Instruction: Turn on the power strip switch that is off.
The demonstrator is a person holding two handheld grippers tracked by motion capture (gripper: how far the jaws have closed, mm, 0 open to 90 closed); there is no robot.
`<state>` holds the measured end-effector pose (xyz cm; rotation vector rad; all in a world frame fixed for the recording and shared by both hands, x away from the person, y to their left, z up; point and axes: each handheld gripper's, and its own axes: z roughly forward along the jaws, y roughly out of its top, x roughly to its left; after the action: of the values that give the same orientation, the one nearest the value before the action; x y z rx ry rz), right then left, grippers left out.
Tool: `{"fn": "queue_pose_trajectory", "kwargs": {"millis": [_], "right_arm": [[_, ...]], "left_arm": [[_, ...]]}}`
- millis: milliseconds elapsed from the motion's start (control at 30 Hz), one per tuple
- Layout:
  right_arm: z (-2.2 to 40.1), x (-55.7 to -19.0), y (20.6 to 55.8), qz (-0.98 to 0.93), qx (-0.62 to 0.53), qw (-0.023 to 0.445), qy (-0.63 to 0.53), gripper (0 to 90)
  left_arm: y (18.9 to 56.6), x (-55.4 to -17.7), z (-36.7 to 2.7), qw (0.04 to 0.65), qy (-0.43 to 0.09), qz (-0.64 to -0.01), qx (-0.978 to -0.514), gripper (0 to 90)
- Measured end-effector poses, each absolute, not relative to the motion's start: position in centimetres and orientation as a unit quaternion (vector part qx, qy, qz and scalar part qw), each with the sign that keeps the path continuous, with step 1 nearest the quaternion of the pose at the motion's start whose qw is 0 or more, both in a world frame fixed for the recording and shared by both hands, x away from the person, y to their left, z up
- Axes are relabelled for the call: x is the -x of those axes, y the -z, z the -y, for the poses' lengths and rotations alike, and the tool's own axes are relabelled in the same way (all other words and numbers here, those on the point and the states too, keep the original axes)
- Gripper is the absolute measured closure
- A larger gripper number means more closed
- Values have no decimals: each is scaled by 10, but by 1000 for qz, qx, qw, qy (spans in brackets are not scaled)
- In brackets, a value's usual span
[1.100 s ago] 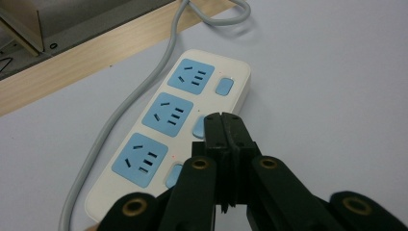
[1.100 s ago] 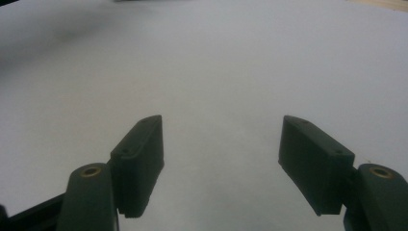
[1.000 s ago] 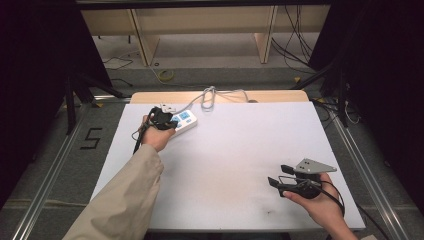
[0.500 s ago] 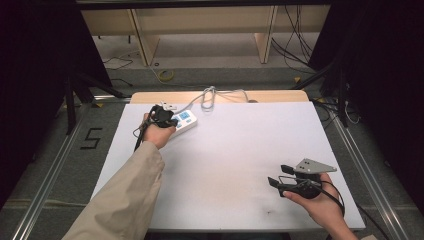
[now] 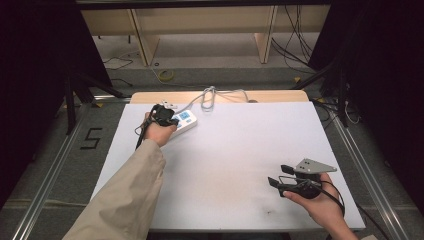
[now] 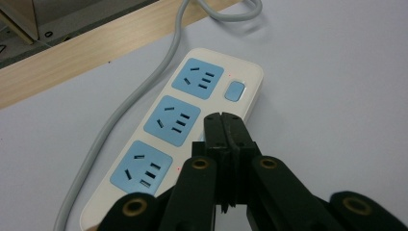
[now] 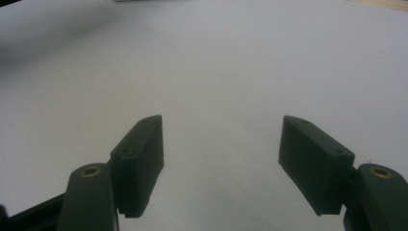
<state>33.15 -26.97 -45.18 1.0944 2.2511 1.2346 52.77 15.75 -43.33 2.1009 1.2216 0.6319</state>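
Your left tongs point(image 6: 224, 126) are closed on nothing, their tips poised over the white plastic power strip with three blue sockets point(image 6: 180, 132), which lies at the far left of the white bench point(image 5: 235, 155), near its blue rocker switch point(image 6: 235, 90). Your right tongs point(image 7: 221, 163) gape wide, empty, above bare bench near you.

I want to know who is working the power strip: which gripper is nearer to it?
Left. The left gripper, fingers shut, hovers right over the power strip near its blue switches. The right gripper sits open at the table's opposite near corner.
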Motion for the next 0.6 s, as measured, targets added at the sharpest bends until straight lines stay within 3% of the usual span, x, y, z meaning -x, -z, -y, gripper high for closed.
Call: {"fn": "queue_pose_trajectory", "kwargs": {"millis": [600], "right_arm": [[270, -332, 452, -795, -386, 174, -435, 329]], "left_arm": [[431, -537, -150, 305, -238, -462, -798, 899]]}}
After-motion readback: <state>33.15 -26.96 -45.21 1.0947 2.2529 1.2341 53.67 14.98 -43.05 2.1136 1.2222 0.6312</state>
